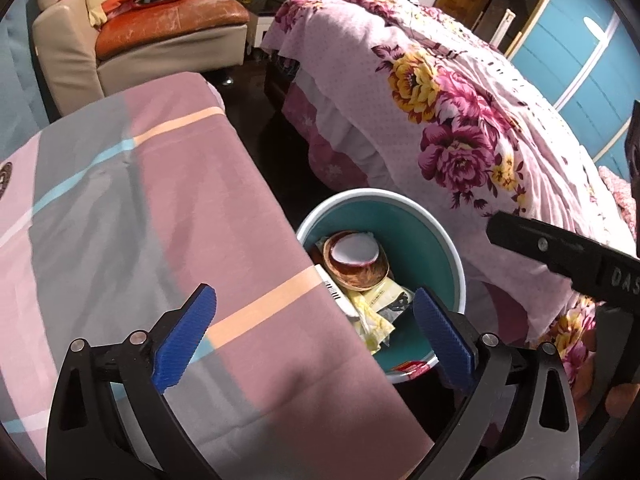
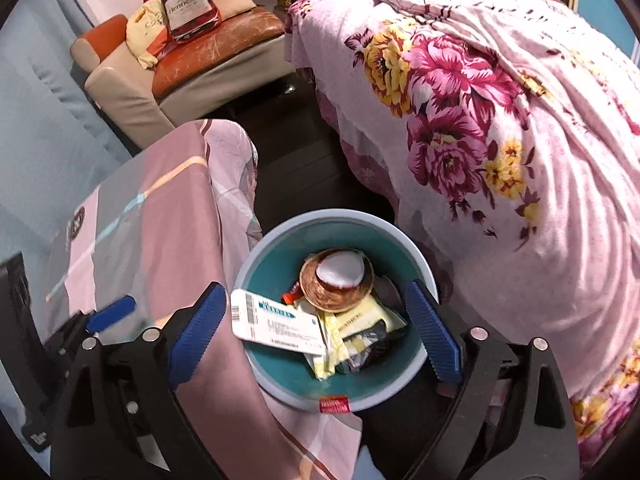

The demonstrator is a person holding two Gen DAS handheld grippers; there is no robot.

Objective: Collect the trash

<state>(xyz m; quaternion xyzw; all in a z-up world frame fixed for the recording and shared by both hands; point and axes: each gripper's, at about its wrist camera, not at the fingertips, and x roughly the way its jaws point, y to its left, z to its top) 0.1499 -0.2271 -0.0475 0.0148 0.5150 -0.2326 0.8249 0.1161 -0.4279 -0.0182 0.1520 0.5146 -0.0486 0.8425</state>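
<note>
A round teal trash bin (image 1: 436,236) with a pale rim stands on the dark floor between a cloth-covered table and a bed; it also shows in the right wrist view (image 2: 276,380). Inside lie a brown paper bowl (image 2: 338,284), a white box with a barcode (image 2: 276,324) and yellow wrappers (image 2: 360,320). My left gripper (image 1: 316,336) is open and empty, over the table's edge beside the bin. My right gripper (image 2: 320,332) is open and empty, directly above the bin. The right gripper's body also shows at the right of the left wrist view (image 1: 560,256).
The table (image 1: 140,200) has a pink, grey and striped cloth. A bed with a floral pink cover (image 2: 500,140) lies to the right. An armchair (image 2: 192,64) with cushions and a red bag stands at the back. Dark floor (image 2: 304,168) runs between them.
</note>
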